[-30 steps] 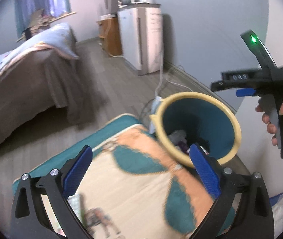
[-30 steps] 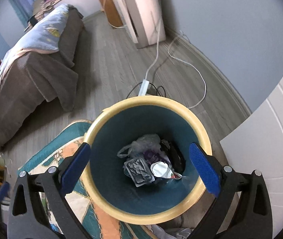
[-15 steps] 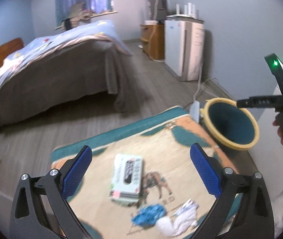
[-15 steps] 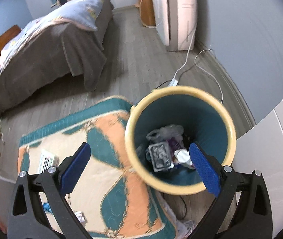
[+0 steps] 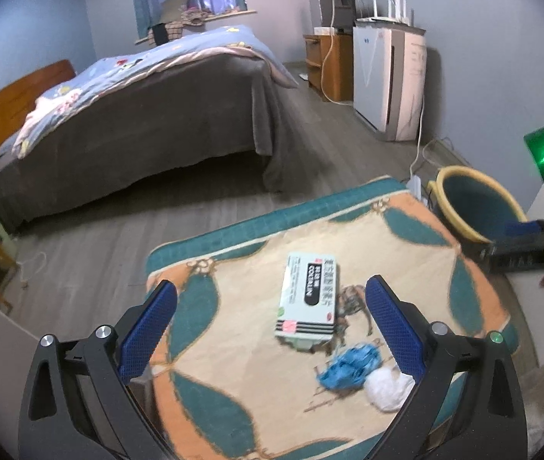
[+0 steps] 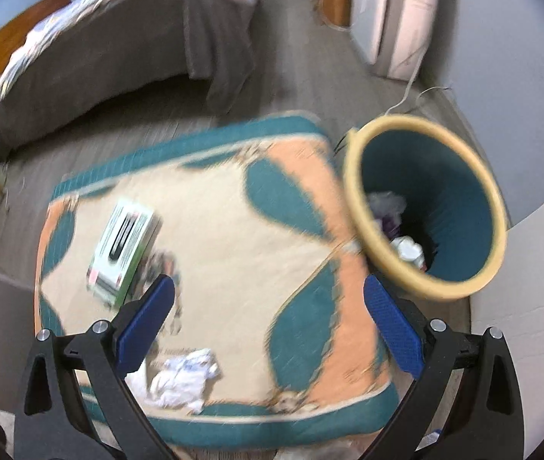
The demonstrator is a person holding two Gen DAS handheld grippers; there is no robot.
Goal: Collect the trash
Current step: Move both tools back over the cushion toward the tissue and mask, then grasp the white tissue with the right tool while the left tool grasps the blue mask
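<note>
The left gripper (image 5: 270, 326) hangs over the rug (image 5: 233, 345), jaws spread wide and holding nothing; the right gripper (image 6: 268, 322) is equally wide and empty. A white box (image 5: 308, 299) lies mid-rug, with a blue scrap (image 5: 350, 368) and white wad (image 5: 385, 389) at its 5 o'clock. The yellow-rimmed bin (image 6: 425, 207), trash inside, stands off the rug's 2 o'clock corner.

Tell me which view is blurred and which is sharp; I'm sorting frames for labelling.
Right wrist view: smeared by motion, the rug pattern and box print unreadable, though the bin outline still shows. Left wrist view: much sharper, the box lettering visible; only the blue scrap and white wad look soft. Both have fisheye bending and dark corners.
</note>
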